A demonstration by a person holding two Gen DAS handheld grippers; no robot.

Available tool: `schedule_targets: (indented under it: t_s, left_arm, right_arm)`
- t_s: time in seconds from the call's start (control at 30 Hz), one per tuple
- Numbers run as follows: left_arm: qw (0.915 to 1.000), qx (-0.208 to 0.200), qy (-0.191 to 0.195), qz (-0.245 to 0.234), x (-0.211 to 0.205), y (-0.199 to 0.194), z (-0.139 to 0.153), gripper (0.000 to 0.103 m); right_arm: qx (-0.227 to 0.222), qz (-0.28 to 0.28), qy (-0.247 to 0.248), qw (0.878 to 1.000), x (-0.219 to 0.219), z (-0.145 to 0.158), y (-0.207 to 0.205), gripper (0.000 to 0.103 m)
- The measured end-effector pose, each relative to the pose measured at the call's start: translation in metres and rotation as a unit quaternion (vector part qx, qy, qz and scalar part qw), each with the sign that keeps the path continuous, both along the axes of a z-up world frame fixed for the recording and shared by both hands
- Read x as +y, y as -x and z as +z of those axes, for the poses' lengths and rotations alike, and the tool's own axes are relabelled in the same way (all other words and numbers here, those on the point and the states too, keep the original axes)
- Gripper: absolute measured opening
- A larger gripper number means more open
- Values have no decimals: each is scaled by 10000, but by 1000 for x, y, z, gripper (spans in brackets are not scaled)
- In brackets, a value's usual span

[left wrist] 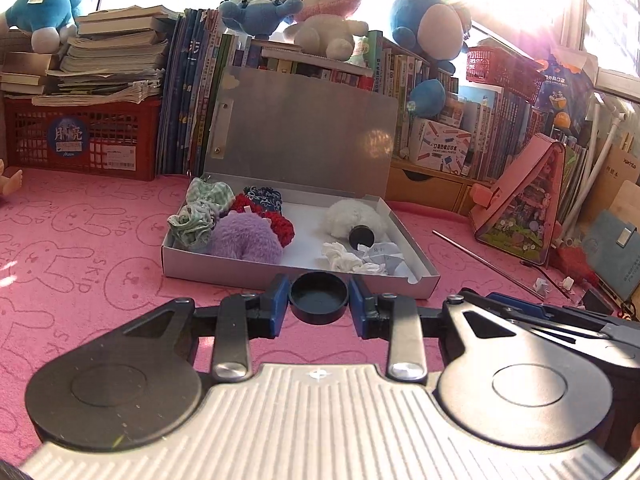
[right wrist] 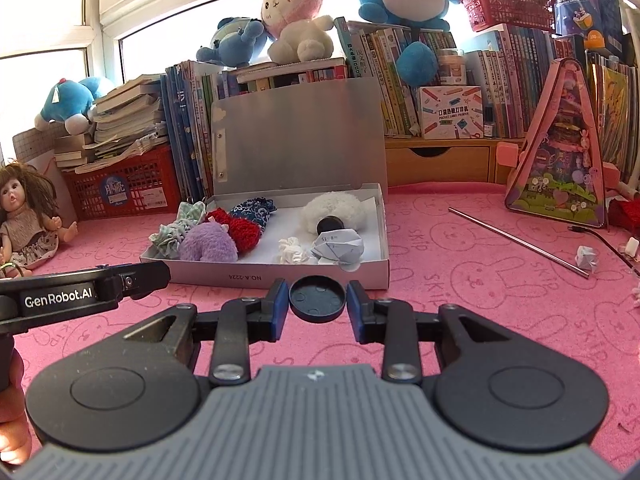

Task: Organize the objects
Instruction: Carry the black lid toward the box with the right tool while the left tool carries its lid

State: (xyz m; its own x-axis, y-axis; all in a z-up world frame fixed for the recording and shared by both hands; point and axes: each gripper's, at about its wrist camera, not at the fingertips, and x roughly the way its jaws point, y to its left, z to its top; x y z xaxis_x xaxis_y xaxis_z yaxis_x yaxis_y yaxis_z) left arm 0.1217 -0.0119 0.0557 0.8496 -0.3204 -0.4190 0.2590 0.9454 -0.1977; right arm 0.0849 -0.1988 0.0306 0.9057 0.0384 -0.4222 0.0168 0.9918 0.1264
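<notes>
On the pink rabbit-print tabletop stood a shallow grey cardboard box with its hinged lid raised upright against a row of books. Left half of the box: a green-and-white checked fabric scrunchie, a fluffy lilac scrunchie, a red knitted scrunchie and a dark blue patterned scrunchie, all bunched together and touching. Right half: a white fluffy pom-pom with a small black round cap lying against it, a crumpled white fabric scrunchie and a folded paper ball.

Left gripper: its blue-padded fingers were narrowed onto a black round plastic lid, hollow side up, held just in front of the box's near wall. Right gripper: its fingers were likewise closed on a second black round lid, showing small raised dots, also just before the near wall. In the right wrist view the left gripper's black body entered from the left edge, with part of a hand beneath it.

Surroundings: a thin metal rod and a second crumpled paper ball lay on the tabletop right of the box; a pink triangular toy case stood beyond them; a doll sat at far left; plush toys rested atop the books; a red plastic crate carried stacked books.
</notes>
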Motion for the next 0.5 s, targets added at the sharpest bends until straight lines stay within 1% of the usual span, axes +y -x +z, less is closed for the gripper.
schedule_targets:
  t_s: [0.27, 0.5]
  left_arm:
    - [9998, -117, -58, 177, -1, -35, 14, 37]
    - [9993, -35, -35, 376, 3, -66, 15, 37]
  right_arm:
    - [-165, 36, 100, 9998, -1, 12, -24, 37]
    - [-104, 57, 127, 9998, -4, 10, -47, 36]
